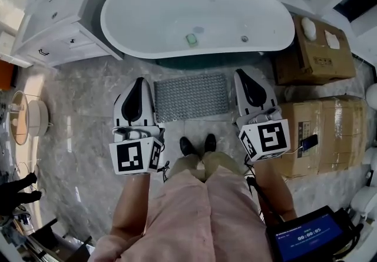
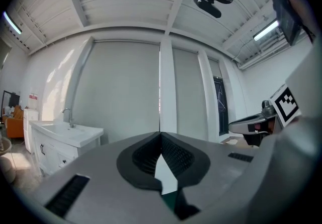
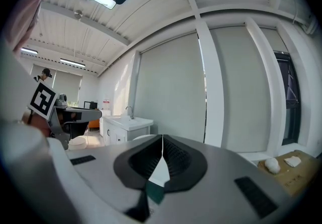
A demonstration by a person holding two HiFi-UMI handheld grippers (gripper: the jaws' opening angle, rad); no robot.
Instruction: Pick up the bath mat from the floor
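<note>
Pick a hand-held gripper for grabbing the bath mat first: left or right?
Left, narrowly. In the head view the left hand-held gripper borders the bath mat at its left edge; a strip of floor separates the right hand-held gripper from it. Both are shut, empty and need opening.

The screen device is cut off by the bottom edge, its smaller print unreadable.

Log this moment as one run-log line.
phase: pre-grasp | bath mat: flat on floor, untouched | left hand-held gripper: shut, empty | right hand-held gripper: shut, empty
</note>
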